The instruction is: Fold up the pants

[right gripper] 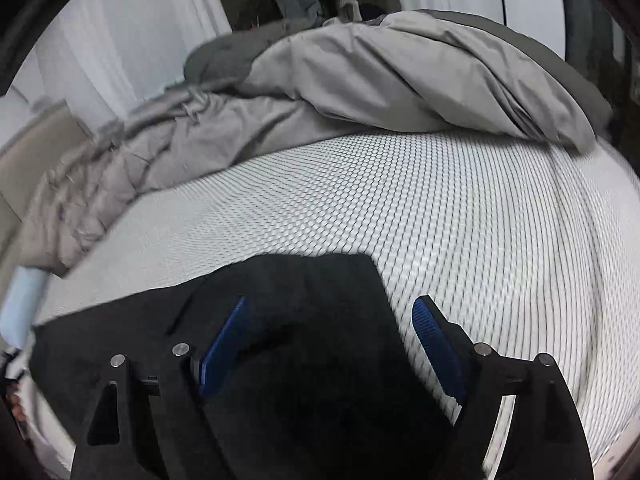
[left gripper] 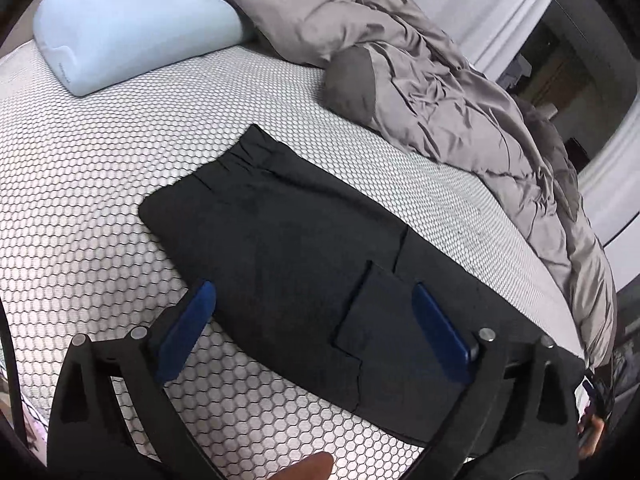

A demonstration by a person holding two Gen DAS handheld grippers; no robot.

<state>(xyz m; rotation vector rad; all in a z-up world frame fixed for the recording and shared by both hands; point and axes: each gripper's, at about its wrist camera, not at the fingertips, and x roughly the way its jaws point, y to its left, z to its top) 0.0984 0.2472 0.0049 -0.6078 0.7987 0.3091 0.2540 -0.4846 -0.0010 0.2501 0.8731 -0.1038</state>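
Note:
Black pants lie flat on the honeycomb-patterned mattress, waistband at the far end, a cargo pocket near my left gripper. My left gripper is open and empty, held just above the near part of the pants, its blue pads on either side of the pocket. In the right wrist view the other end of the pants lies on the mattress. My right gripper is open and empty above that end, one finger over the fabric and one over bare mattress.
A light blue pillow and a grey pillow lie at the head of the bed. A crumpled grey duvet runs along the far side, also in the right wrist view. White curtains hang behind.

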